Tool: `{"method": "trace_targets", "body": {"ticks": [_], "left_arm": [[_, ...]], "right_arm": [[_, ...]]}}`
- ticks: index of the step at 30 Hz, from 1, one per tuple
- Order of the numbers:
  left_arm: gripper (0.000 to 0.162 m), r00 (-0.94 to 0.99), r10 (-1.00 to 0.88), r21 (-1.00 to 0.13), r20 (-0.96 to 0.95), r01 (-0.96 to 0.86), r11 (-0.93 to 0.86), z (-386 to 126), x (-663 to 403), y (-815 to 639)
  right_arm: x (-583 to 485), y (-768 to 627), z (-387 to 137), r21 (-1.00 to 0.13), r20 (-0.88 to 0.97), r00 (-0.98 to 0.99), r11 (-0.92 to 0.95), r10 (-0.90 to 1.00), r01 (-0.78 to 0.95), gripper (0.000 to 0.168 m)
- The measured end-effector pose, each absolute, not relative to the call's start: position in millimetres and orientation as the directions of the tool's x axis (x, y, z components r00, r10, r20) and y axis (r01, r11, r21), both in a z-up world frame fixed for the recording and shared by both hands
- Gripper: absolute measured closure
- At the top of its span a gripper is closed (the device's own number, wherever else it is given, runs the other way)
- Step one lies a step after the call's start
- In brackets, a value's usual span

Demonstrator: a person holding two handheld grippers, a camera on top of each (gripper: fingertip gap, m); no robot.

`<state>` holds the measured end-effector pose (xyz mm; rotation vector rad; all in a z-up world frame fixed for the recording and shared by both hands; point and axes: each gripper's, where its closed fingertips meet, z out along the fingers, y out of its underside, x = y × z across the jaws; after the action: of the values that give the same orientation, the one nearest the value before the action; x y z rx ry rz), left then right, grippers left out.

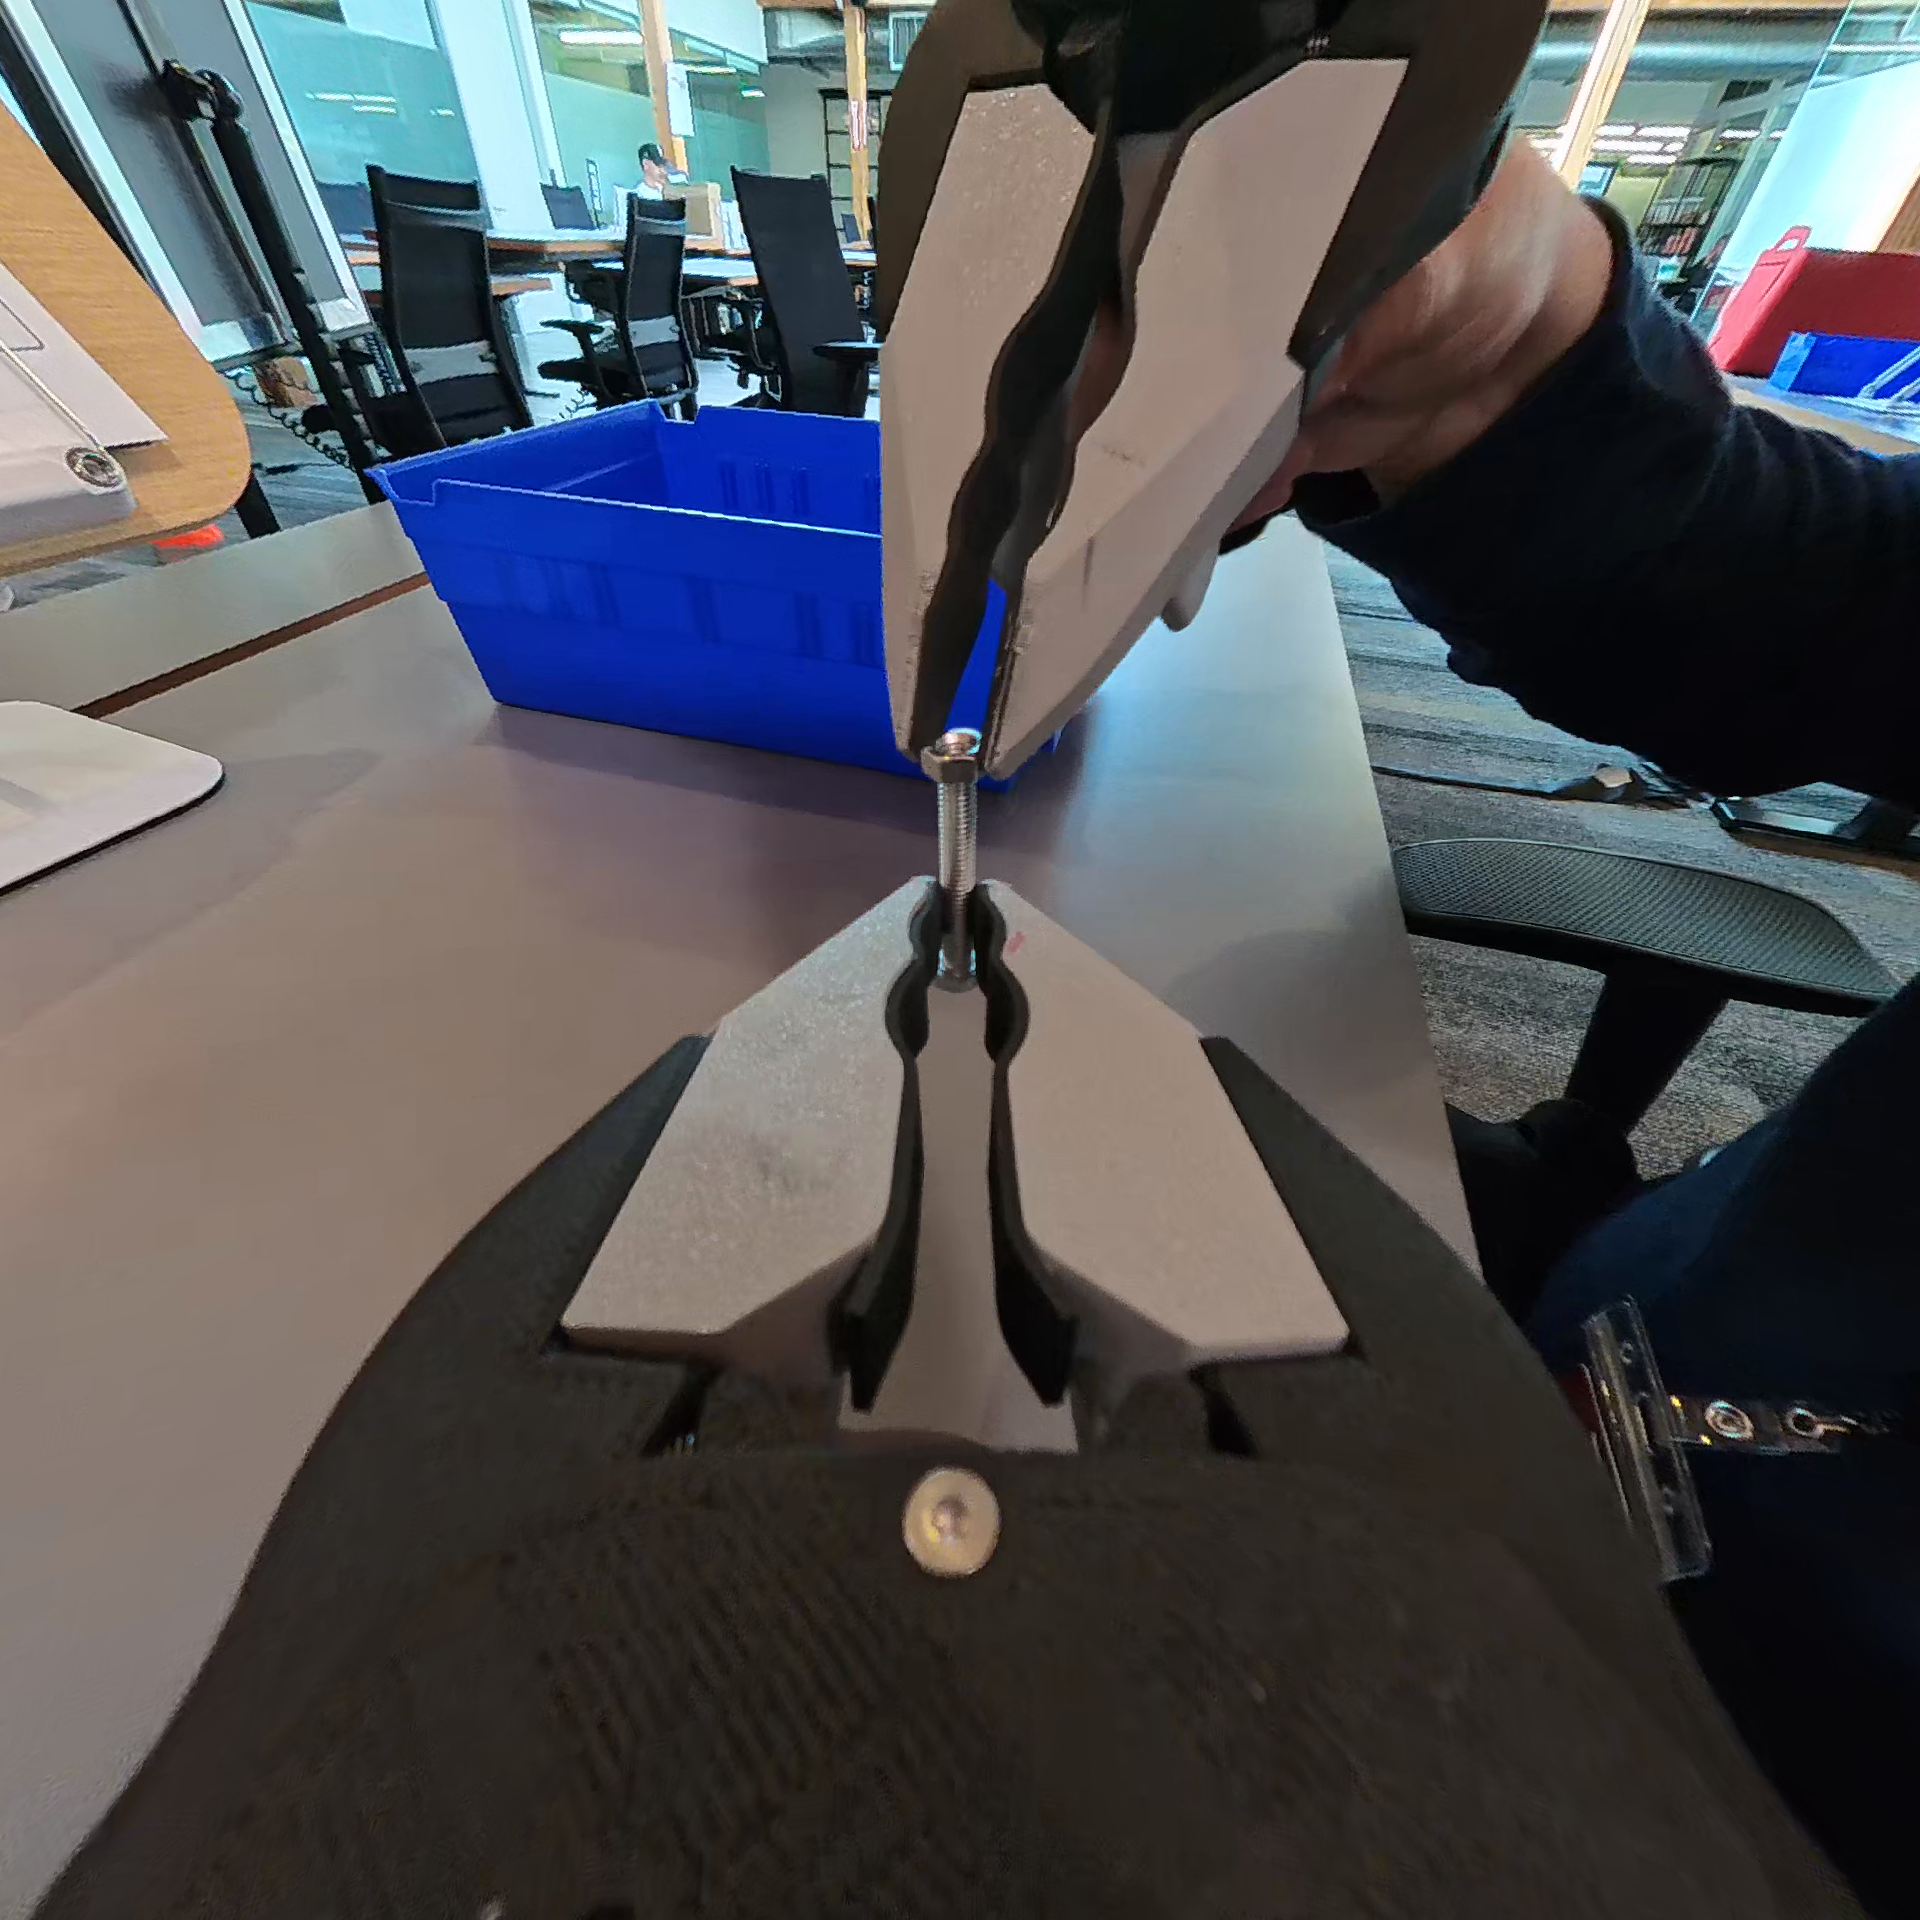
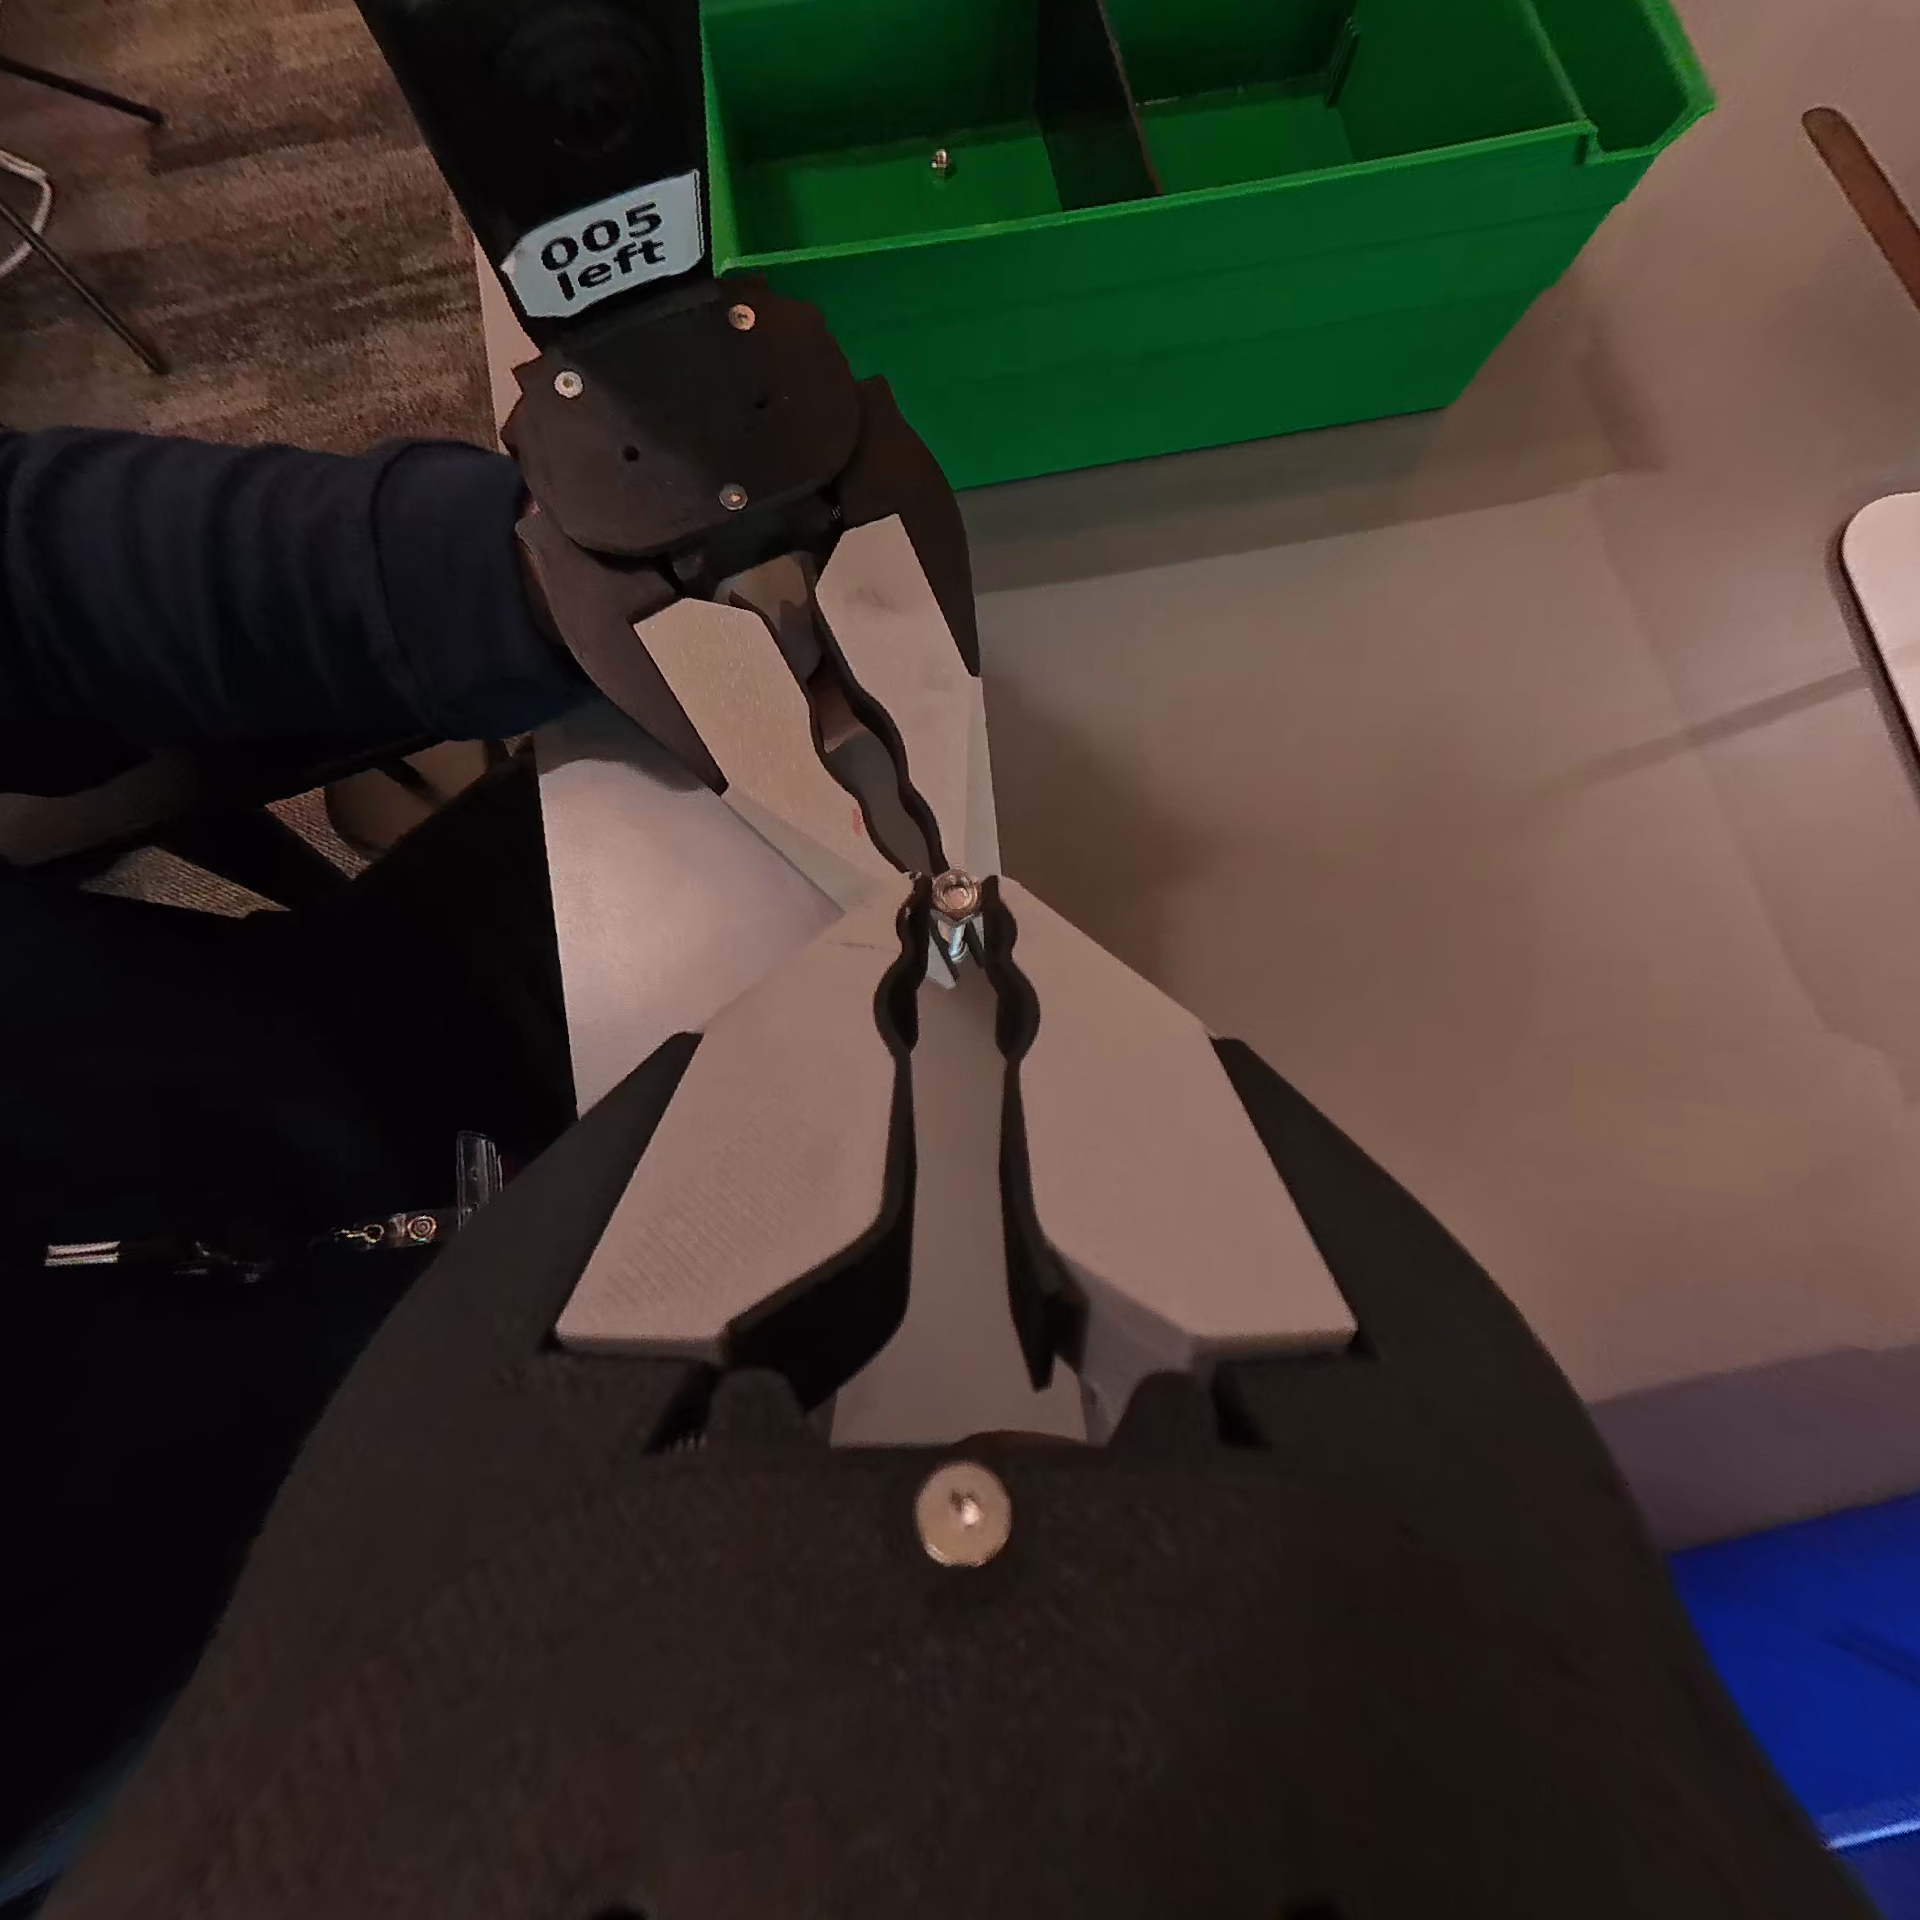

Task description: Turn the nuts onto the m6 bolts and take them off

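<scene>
Between my left gripper's (image 1: 954,914) closed fingertips I have the bolt (image 1: 953,831) clamped upright above the grey table (image 1: 520,935); my right gripper (image 1: 954,750) pinches the nut (image 1: 950,767) at its top, blue bin (image 1: 644,582) behind.

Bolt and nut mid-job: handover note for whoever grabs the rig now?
Left gripper: shut on the bolt, gripping it near the head, shank upright above the grey table.
Right gripper: shut on the nut, which sits at the free tip of the bolt.
Bins: blue bin behind the grippers in the left wrist view; green bin with a divider and one small piece of hardware inside.
Done: bolt and nut picked up, nut seated on the thread end.
Left: whether it is going on or coming off cannot be told; finish the turn, then bin the parts.
</scene>
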<state>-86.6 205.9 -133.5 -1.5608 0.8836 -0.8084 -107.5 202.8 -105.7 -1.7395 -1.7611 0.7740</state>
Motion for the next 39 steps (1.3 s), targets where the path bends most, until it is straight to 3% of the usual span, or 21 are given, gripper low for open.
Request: {"method": "trace_targets", "body": {"ticks": [25, 33, 39], "left_arm": [[0.16, 0.5, -0.865, -0.986, 0.031, -0.126, -0.108, -135.9, -86.1, 207.6], [0.16, 0.501, -0.865, -0.987, 0.039, -0.116, -0.112, -135.1, -86.7, 207.8], [0.16, 0.498, -0.866, -0.99, 0.053, -0.086, -0.11, -130.3, -88.2, 207.4]], "right_arm": [[-107.6, 203.5, -107.9, -0.755, -0.06, 0.009, -0.051, 0.998, 0.654, 0.161], [-105.5, 204.4, -103.1, -0.784, -0.087, 0.01, -0.075, 0.996, 0.617, 0.143], [-101.9, 198.0, -87.0, -0.902, -0.114, -0.032, -0.09, 0.993, 0.422, 0.132]]}}
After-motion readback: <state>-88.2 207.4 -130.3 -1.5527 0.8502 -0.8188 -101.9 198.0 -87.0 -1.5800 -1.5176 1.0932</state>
